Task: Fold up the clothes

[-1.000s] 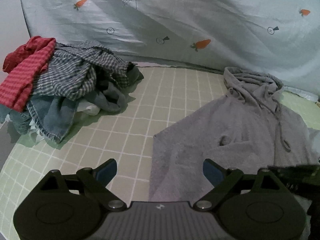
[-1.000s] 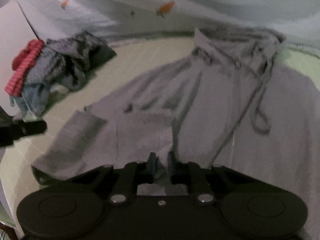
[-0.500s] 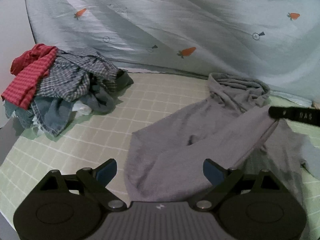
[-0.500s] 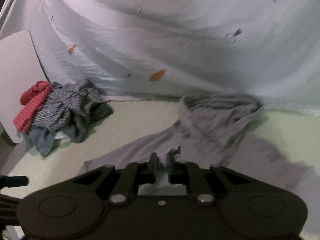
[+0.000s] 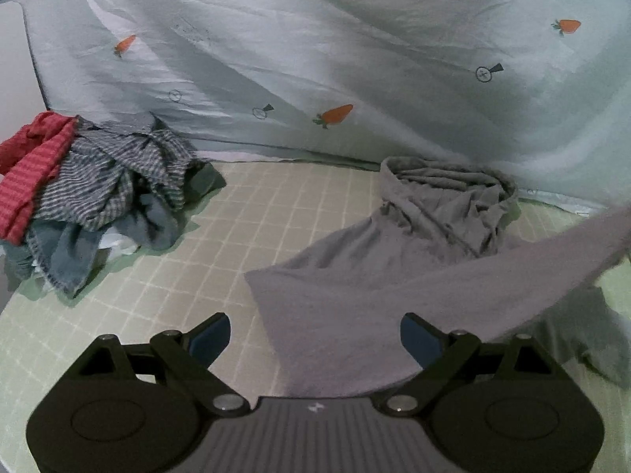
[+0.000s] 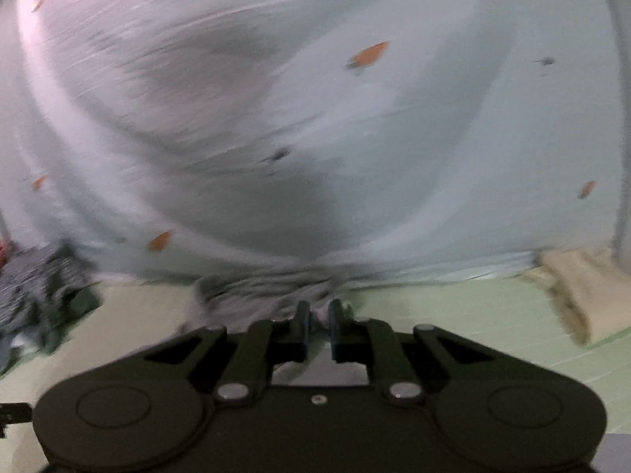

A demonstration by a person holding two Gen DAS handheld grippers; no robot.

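Observation:
A grey hoodie (image 5: 414,244) lies on the green checked sheet (image 5: 244,236), its hood bunched toward the back. One part of it stretches taut, lifted up and off to the right edge of the left wrist view. My left gripper (image 5: 315,339) hovers open over the near hem, nothing between its blue pads. In the blurred right wrist view my right gripper (image 6: 318,321) is shut on a pinch of the grey hoodie (image 6: 252,295), whose fabric shows between the pads and trails down to the left.
A heap of clothes (image 5: 98,185), red, checked and denim, sits at the left. A pale carrot-print sheet (image 5: 355,59) hangs behind the bed. A folded beige cloth (image 6: 579,287) lies at the right in the right wrist view.
The right gripper has risen and tilted up with the hoodie fabric, so its view now shows mostly the hanging sheet. In the left view the hoodie's side is pulled up and to the right.

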